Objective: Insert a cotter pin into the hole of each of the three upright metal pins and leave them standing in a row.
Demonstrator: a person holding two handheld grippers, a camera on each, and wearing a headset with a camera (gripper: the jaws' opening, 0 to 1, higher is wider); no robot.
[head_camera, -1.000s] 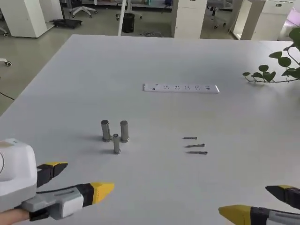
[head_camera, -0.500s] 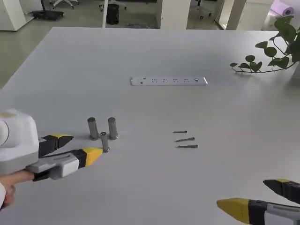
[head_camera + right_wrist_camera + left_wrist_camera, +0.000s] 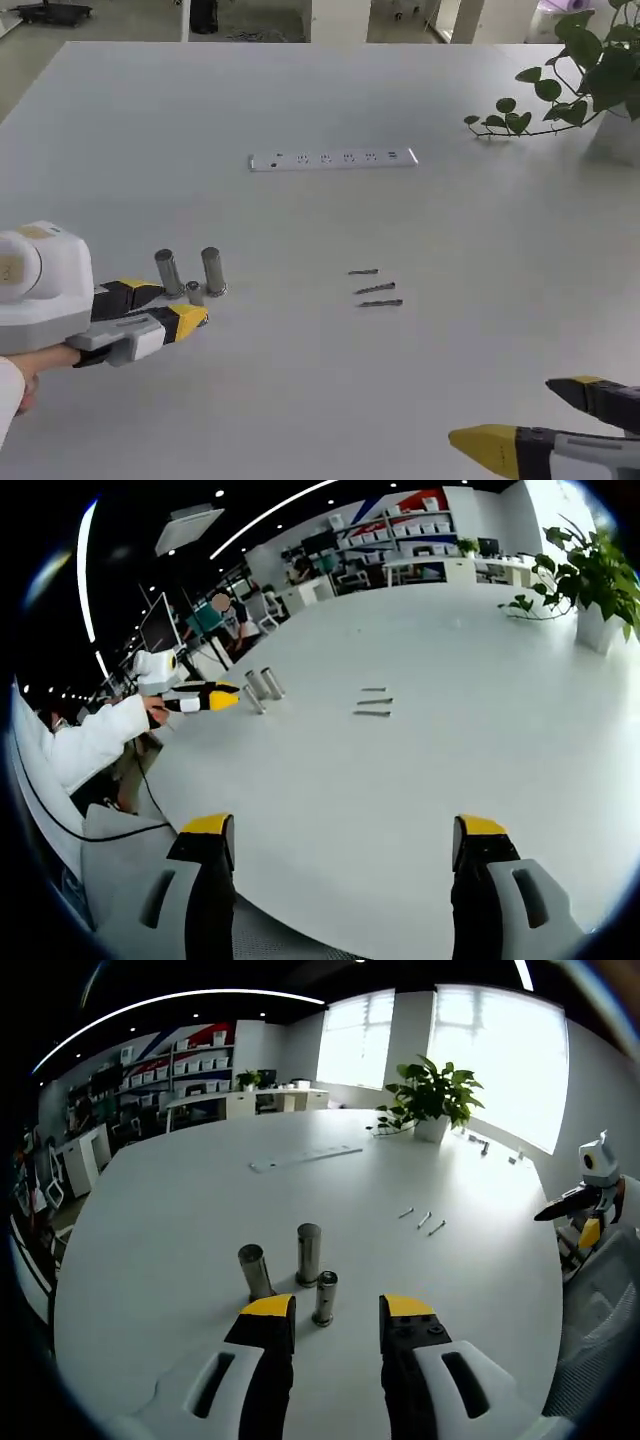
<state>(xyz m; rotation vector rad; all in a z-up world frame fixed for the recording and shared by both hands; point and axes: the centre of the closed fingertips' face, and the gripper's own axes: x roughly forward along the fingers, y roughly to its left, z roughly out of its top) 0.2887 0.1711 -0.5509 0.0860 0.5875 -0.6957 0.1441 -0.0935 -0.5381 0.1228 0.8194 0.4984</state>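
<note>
Three upright metal pins (image 3: 211, 271) stand in a tight cluster at the table's left. The shortest one (image 3: 324, 1297) is closest to me. My left gripper (image 3: 175, 303) is open, and that short pin stands just ahead of the gap between its yellow tips (image 3: 337, 1307), untouched. Three cotter pins (image 3: 375, 288) lie in a loose row on the white table (image 3: 300, 380), right of the metal pins. My right gripper (image 3: 510, 412) hangs open and empty over the near right of the table, well short of the cotter pins (image 3: 370, 701).
A white power strip (image 3: 333, 159) lies farther back at the table's middle. A potted plant (image 3: 590, 70) stands at the far right corner. Shelves and desks line the room behind. A person's white sleeve (image 3: 90, 745) holds the left gripper.
My left gripper has moved forward to the pin cluster, its tips now flanking the nearest short pin. The head camera has tilted down. My right gripper stays low at the right.
</note>
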